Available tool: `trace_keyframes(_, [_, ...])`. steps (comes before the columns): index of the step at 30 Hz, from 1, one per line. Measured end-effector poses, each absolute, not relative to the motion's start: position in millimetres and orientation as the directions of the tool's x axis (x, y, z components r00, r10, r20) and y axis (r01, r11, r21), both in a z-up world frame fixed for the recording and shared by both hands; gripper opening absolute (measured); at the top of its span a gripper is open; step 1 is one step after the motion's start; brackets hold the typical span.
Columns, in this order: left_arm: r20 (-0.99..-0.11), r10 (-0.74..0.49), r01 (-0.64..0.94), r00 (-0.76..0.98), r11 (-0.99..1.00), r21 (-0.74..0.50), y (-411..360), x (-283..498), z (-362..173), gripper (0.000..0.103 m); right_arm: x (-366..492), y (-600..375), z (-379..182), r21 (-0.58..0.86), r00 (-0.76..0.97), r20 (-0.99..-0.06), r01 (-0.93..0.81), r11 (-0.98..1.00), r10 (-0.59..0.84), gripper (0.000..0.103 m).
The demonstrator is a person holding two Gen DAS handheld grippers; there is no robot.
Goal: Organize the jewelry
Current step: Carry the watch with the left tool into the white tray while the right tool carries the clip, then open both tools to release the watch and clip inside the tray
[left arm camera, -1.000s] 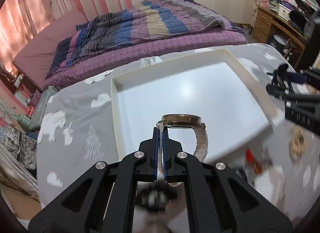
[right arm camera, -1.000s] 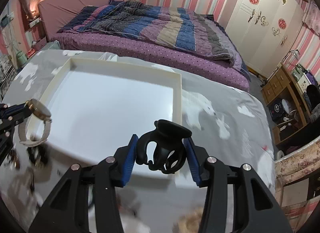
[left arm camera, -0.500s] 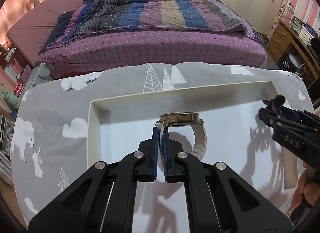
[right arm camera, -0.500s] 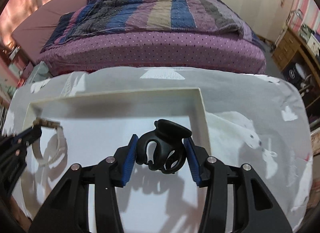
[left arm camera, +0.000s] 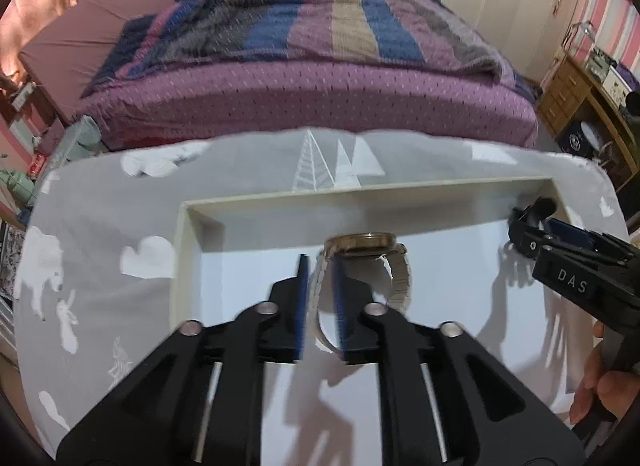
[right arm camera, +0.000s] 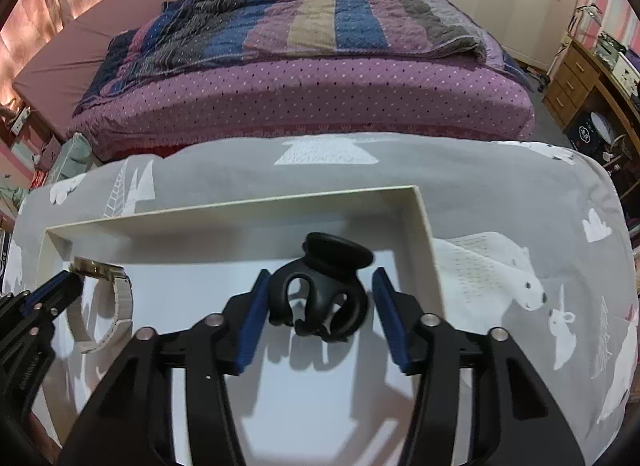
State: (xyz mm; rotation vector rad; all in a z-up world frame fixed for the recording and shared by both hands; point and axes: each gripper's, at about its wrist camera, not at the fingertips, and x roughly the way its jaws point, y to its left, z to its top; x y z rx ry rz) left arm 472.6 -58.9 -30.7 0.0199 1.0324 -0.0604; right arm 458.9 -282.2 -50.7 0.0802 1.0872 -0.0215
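A gold-cased watch (left arm camera: 362,245) with a pale link strap stands on its strap inside the white tray (left arm camera: 185,266), near the tray's left end. My left gripper (left arm camera: 320,298) straddles the strap. Its jaws are opening, and a gap shows beside the blue pads (left arm camera: 302,294). A black claw hair clip (right arm camera: 320,294) rests on the tray (right arm camera: 424,225) floor near the right wall. My right gripper (right arm camera: 322,318) is around the clip with jaws opening, and its right pad stands clear of the clip. The watch (right arm camera: 100,270) and left gripper (right arm camera: 52,298) also show in the right wrist view.
The tray lies on a grey tablecloth (right arm camera: 500,193) printed with polar bears and trees. A bed with a striped quilt (left arm camera: 320,45) runs behind the table, and a wooden desk (left arm camera: 576,97) stands at the right. A person's hand (left arm camera: 600,382) holds the right gripper (left arm camera: 536,225).
Both grippers came in over the tray and dropped toward its floor. The left jaws, clamped on the watch strap, have parted. The right jaws have widened off the clip.
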Motion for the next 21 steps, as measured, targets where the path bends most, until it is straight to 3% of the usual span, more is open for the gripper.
trace_keyframes(2, [-0.847, -0.044, 0.062, 0.530, 0.998, -0.014, -58, 464, -19, 0.037, 453, -284, -42, 0.047, 0.481, -0.877, 0.057, 0.997, 0.014, 0.067])
trace_keyframes(4, [-0.837, -0.053, 0.069, 0.545, 0.997, -0.018, -54, 449, -3, 0.042, 442, -286, -28, 0.054, 0.495, -0.869, 0.048, 0.997, 0.023, 0.067])
trace_keyframes(8, [-0.811, -0.039, 0.065, 0.583, 0.998, -0.001, -41, 412, 27, 0.067, 407, -288, 7, 0.058, 0.538, -0.842, 0.025, 0.998, 0.036, 0.067])
trace_keyframes(14, [-0.770, -0.023, 0.045, 0.638, 0.999, 0.008, -10, 332, 78, 0.087, 322, -296, 75, 0.052, 0.607, -0.794, 0.011, 0.999, 0.035, 0.074])
trace_keyframes(21, [-0.726, 0.001, 0.031, 0.687, 0.999, 0.030, 7, 254, 124, 0.100, 239, -297, 124, 0.018, 0.649, -0.761, 0.003, 1.000, 0.012, 0.079])
